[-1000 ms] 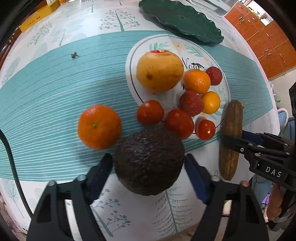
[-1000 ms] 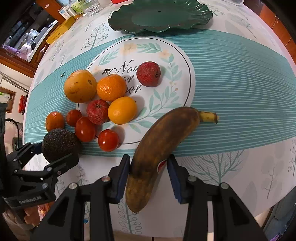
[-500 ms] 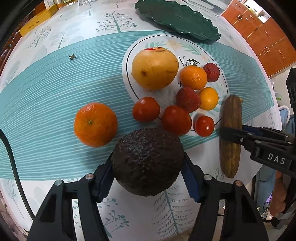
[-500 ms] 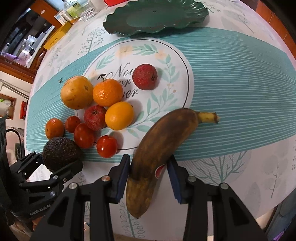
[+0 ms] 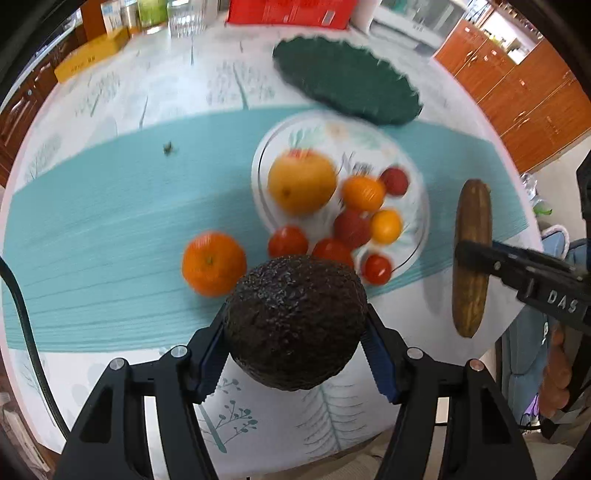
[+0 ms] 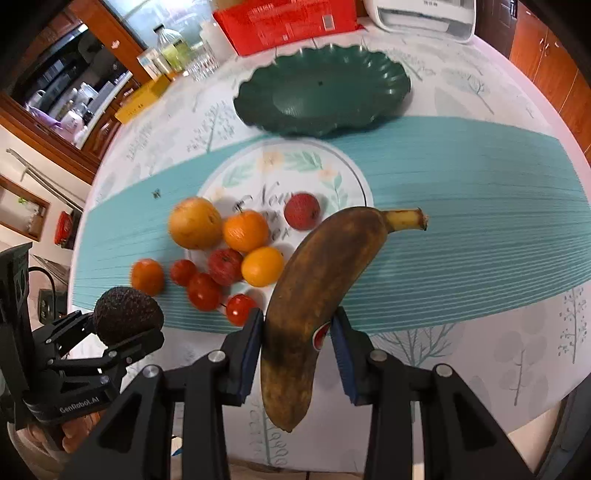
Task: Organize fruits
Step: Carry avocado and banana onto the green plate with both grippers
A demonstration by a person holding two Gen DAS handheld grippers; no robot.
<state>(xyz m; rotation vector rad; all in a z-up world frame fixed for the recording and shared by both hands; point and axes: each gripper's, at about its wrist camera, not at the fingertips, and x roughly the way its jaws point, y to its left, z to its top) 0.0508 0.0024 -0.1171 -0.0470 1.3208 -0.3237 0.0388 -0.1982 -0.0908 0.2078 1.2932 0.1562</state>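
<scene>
My left gripper (image 5: 295,332) is shut on a dark bumpy avocado (image 5: 295,321) and holds it above the table's near edge; it also shows in the right wrist view (image 6: 127,319). My right gripper (image 6: 297,336) is shut on a brown overripe banana (image 6: 317,291), lifted off the cloth; it shows in the left wrist view (image 5: 471,254) too. An empty dark green scalloped plate (image 6: 321,90) sits at the back. A yellow apple (image 6: 195,222), oranges, red lychees and tomatoes lie around the printed circle (image 6: 332,177).
A loose mandarin (image 5: 213,263) lies left of the tomatoes on the teal runner (image 6: 480,206). A red box (image 6: 284,22), bottles and glasses stand at the table's far edge. A white appliance (image 6: 419,14) is at the back right.
Both grippers rose and pulled back from the table. The left gripper closed on the avocado and lifted it. The right gripper lifted the banana off the cloth.
</scene>
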